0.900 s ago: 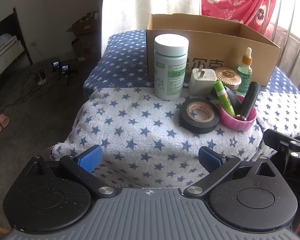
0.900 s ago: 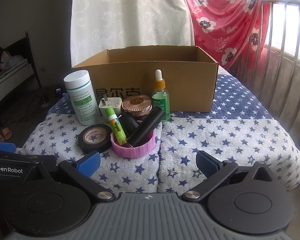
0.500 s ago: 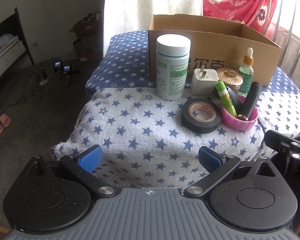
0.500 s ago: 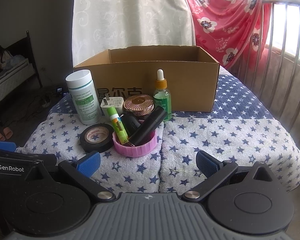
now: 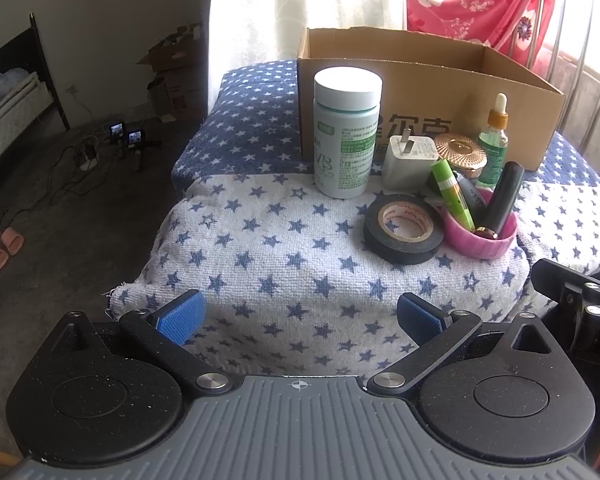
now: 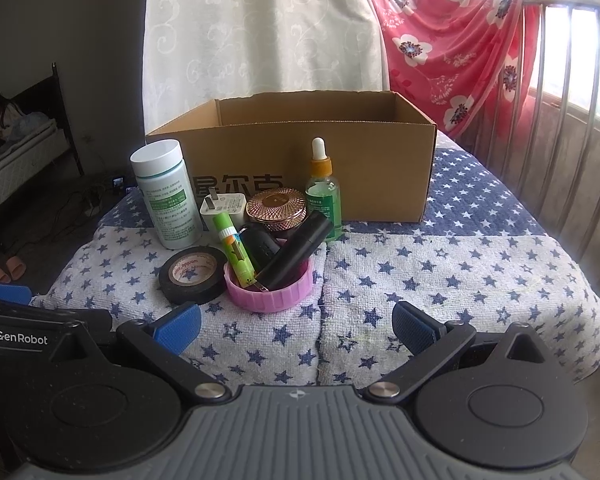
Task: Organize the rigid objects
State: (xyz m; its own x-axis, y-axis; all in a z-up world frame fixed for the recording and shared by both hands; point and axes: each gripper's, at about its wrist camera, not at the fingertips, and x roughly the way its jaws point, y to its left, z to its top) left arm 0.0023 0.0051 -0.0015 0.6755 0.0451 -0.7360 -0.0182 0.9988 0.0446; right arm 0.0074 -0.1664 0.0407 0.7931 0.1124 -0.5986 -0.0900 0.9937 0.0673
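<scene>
Cardboard box is sitting open-topped at the far side of the star-patterned cloth, with the white bottle, black tape roll and pink cup clustering just near of it. Left gripper and right gripper are both hovering at the near edge, jaws wide apart, holding nothing.

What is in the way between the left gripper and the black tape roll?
Nothing visible. Only bare star-patterned towel lies between the open left gripper and the tape roll. The pink lid sits right beside the roll.
</scene>
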